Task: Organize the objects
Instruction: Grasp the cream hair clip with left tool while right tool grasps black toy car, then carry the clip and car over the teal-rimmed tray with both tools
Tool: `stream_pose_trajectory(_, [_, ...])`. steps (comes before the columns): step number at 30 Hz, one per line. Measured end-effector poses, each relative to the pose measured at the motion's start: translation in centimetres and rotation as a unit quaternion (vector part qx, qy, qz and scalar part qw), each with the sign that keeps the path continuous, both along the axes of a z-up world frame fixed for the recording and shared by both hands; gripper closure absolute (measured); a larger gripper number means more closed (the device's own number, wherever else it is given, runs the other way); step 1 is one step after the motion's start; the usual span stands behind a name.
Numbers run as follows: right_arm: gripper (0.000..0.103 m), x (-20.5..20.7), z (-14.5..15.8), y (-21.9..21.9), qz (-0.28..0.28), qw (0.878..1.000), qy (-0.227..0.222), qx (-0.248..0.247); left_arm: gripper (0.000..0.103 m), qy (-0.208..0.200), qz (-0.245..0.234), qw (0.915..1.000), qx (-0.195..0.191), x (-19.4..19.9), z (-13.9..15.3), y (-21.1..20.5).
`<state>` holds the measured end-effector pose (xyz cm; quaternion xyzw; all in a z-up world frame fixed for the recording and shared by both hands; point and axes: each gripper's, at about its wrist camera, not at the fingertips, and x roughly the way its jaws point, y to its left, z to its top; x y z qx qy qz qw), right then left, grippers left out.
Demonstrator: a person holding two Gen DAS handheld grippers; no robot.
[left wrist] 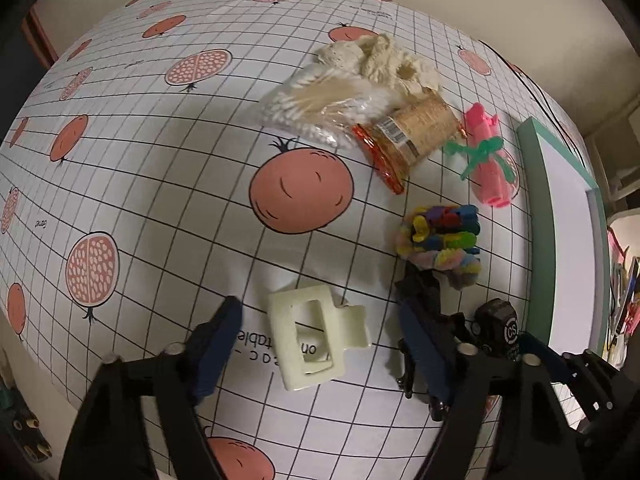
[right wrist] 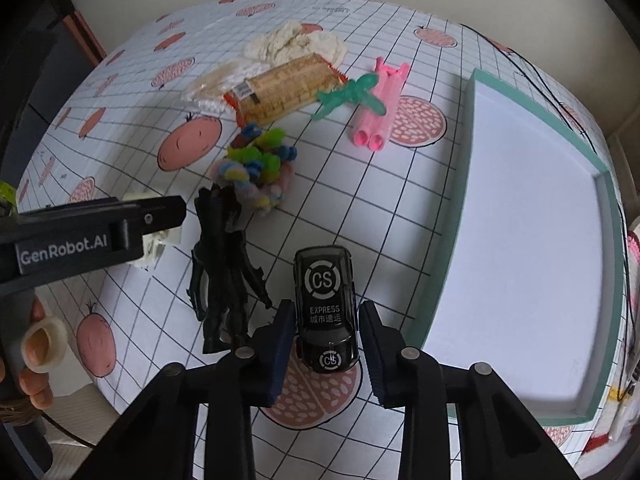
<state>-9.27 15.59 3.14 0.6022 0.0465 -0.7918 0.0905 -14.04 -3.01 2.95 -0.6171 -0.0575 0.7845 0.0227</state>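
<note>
Right gripper open, fingers straddling toy car, likely lined up for pickup toward tray. Left gripper open around hair clip, likewise unclamped.

Pomegranate-print cloth on the surface

A white gridded tablecloth covers the surface; a thin black cable trails along its far right edge.
</note>
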Motion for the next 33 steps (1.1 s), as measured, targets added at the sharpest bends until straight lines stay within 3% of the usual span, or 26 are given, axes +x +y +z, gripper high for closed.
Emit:
stream_pose_trajectory(7, [0.070, -0.1, -0.3, -0.2, 0.002, 1.000, -0.001, 0.003, 0.037, -0.017, -0.009, 0.9998, -0.002, -0.1, -0.9, 1.1])
stream_pose_trajectory(11, [0.070, -0.1, -0.3, -0.2, 0.003, 1.000, 0.000, 0.004, 0.051, -0.018, -0.012, 0.9998, -0.004, -0.1, -0.9, 1.4])
stream_pose_trajectory(18, [0.071, 0.0, 0.3, 0.1, 0.000, 1.000, 0.010, -0.004, 0.053, -0.013, -0.013, 0.9998, -0.002, 0.0, -0.6, 1.7])
stream_pose_trajectory(22, [0.071, -0.2, 1.4, 0.9, -0.009, 0.999, 0.028, -0.017, 0.053, 0.019, 0.002, 0.9998, -0.003, 0.2, 0.8, 1.4])
stream_pose_trajectory(29, [0.071, -0.3, 4.3, 3.1, -0.031, 0.996, 0.073, -0.042, 0.053, 0.120, 0.018, 0.9926, -0.005, 1.7, 5.1, 1.2])
stream_pose_trajectory(33, [0.071, -0.5, 5.6, 4.0, -0.053, 0.993, 0.092, -0.055, 0.053, 0.146, 0.013, 0.9891, -0.002, 0.8, 6.1, 0.5])
